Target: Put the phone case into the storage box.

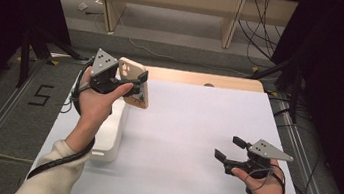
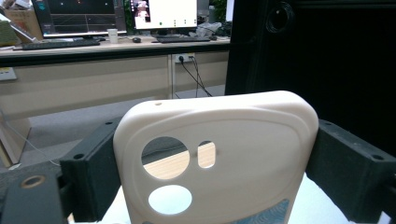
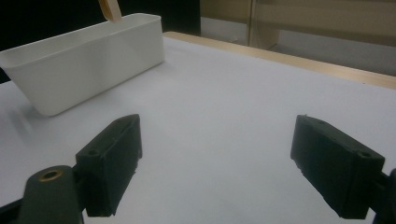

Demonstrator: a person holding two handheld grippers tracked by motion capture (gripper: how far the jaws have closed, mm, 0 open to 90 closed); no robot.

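A cream phone case (image 1: 128,68) with round camera cut-outs is held up in the air above the far end of a white bin (image 1: 110,137). My left gripper (image 1: 138,85) is shut on it, one jaw on each long side. In the left gripper view the case (image 2: 243,135) stands upright between the black pads (image 2: 93,172), its back facing the camera. My right gripper (image 1: 229,148) hovers low over the white table cover (image 1: 191,125) at the near right, open, with nothing between its fingers (image 3: 112,158). In the right gripper view the bin (image 3: 84,60) lies ahead to the left.
The table's wooden far edge (image 1: 202,79) shows beyond the white cover. Metal rails (image 1: 303,159) run along both sides of the table. Desks with monitors (image 2: 163,11) and loose cables (image 1: 259,33) lie beyond it.
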